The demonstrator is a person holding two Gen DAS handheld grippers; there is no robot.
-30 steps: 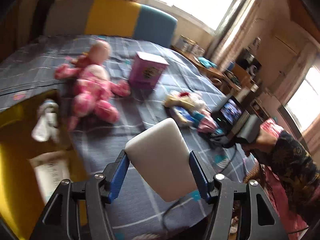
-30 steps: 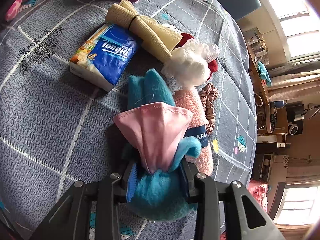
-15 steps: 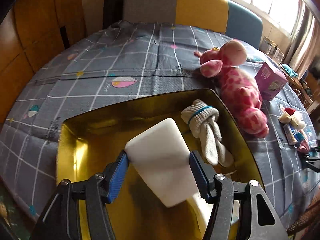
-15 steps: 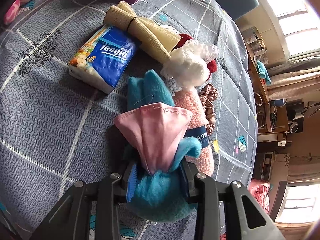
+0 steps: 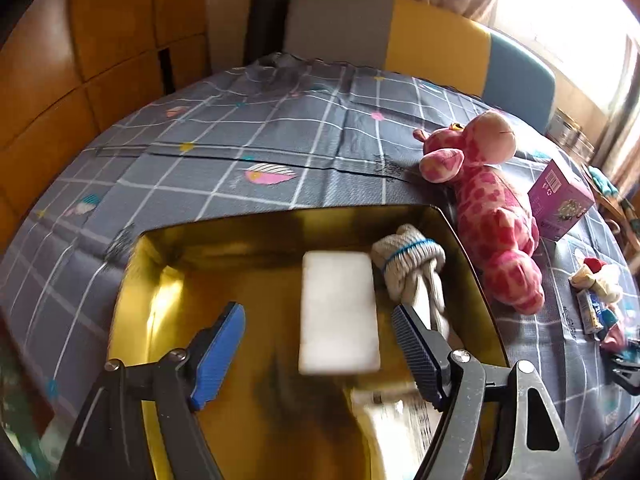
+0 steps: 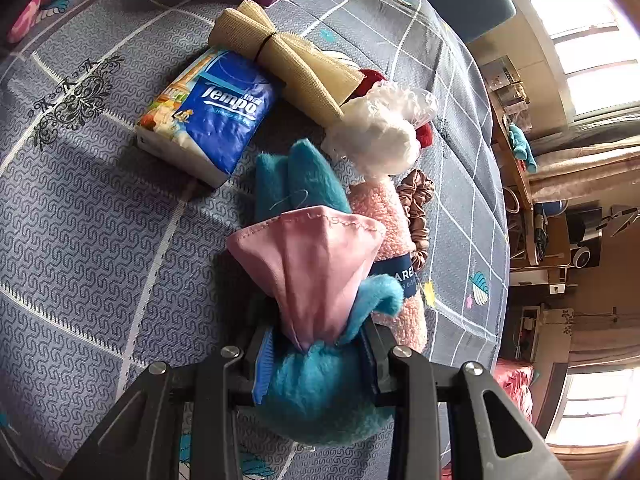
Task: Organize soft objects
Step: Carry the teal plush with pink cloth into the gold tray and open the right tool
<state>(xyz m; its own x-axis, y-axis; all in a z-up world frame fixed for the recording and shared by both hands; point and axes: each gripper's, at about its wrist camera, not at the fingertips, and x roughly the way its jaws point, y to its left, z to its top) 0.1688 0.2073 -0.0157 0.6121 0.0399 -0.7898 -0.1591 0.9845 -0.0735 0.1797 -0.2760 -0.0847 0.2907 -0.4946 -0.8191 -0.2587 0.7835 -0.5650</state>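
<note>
Two hand-held grippers split your work: the left hand-held gripper [image 5: 316, 356], jaws just spread wide, has let the white rectangular foam sponge [image 5: 339, 312] into the gold metal tray [image 5: 132, 280], while the right hand-held gripper [image 6: 316, 364] clamps the teal plush toy with pink cloth [image 6: 316, 280] for sorting, tissue pack [image 6: 212, 116] at eleven o'clock.

Desk [image 5: 280, 128]: round, covered by a grey grid-pattern cloth. Near edge: gold tray [image 5: 132, 280]; just beside the tray's right wall, pink plush giraffe [image 5: 492, 216], then purple box [image 5: 560, 200]. Right edge, clustered: Tempo tissue pack [image 6: 212, 112], tied beige cloth [image 6: 288, 60], white fluffy item [image 6: 376, 140], pink fuzzy sock [image 6: 396, 232], brown scrunchie [image 6: 420, 208].
</note>
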